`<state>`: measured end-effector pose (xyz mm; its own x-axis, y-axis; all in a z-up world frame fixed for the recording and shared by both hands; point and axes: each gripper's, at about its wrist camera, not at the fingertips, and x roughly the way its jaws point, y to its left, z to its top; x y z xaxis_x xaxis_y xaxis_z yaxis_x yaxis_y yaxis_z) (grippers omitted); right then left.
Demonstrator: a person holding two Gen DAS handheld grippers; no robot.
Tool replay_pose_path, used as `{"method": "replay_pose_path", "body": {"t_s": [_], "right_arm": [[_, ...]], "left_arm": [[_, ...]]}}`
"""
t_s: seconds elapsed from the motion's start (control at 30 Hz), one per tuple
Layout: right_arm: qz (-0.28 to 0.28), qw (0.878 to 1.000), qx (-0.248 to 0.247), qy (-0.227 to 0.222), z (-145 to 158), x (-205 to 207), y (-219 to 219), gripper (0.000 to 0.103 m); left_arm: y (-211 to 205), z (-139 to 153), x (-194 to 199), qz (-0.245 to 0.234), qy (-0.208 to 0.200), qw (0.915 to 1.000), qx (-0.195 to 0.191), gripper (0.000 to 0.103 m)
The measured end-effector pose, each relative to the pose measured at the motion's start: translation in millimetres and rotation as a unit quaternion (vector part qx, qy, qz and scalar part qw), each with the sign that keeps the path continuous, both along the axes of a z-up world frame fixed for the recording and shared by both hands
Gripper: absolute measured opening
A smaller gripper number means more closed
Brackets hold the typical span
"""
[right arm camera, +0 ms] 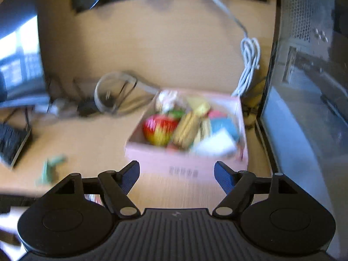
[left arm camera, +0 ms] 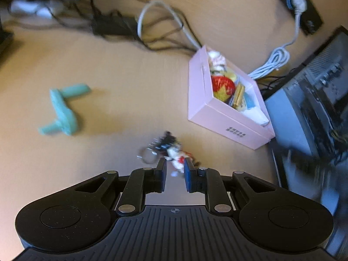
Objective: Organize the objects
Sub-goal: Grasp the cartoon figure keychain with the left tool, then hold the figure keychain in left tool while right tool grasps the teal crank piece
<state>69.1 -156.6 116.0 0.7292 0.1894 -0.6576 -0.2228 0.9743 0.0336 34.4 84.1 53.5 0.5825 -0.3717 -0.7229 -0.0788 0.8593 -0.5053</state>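
From the left wrist, the left gripper (left arm camera: 175, 175) has its jaws pulled in narrow, and they are pinching a little toy keychain (left arm camera: 171, 152). It is black, white and red with a metal ring, but it is too blurry to say more. The pink box (left arm camera: 219, 117) sits ahead and to the right on the wooden desk (left arm camera: 121, 69), already full of small things like a red and yellow ball (left arm camera: 223, 87). A green plastic piece (left arm camera: 63, 108) lies well apart on the left.

From the right wrist, the right gripper (right arm camera: 176, 177) has its jaws wide with nothing between them. The pink box (right arm camera: 187, 165) is just in front of it.

I think the step now is carrying the keychain to the box. Next, the left gripper needs to get over the box's open top and let go. After that, the green piece looks like the last thing to fetch.
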Motion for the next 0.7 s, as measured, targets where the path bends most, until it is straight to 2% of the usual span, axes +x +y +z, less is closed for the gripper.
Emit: {"method": "replay_pose_path", "body": {"t_s": [0.1, 0.27, 0.33, 0.4, 0.5, 0.57, 0.7], "right_arm": [[0.001, 1.000, -0.017, 0.003, -12, -25, 0, 0.076], [-0.001, 1.000, -0.025, 0.017, -29, -56, -8, 0.076], [-0.005, 0.999, -0.026, 0.022, -36, -62, -13, 0.076], [-0.009, 0.999, -0.021, 0.031, -42, -66, -18, 0.076], [-0.013, 0.999, -0.019, 0.042, -49, -67, -23, 0.076], [-0.015, 0.999, -0.021, 0.044, -51, -68, -25, 0.076], [-0.015, 0.999, -0.020, 0.045, -53, -68, -30, 0.076]], "left_arm": [[-16, -7, 15, 0.011, 0.021, 0.9997, 0.004, 0.019], [-33, -13, 43, 0.043, 0.031, 0.9978, 0.039, 0.019], [-39, -15, 54, 0.046, 0.030, 0.9967, 0.060, 0.027], [-47, -15, 65, 0.033, 0.025, 0.9955, 0.085, 0.033], [-65, -19, 78, 0.008, 0.027, 0.9909, 0.131, 0.032], [-77, -19, 83, -0.010, 0.008, 0.9865, 0.163, 0.032], [-85, -20, 88, -0.026, -0.004, 0.9843, 0.175, 0.032]]}}
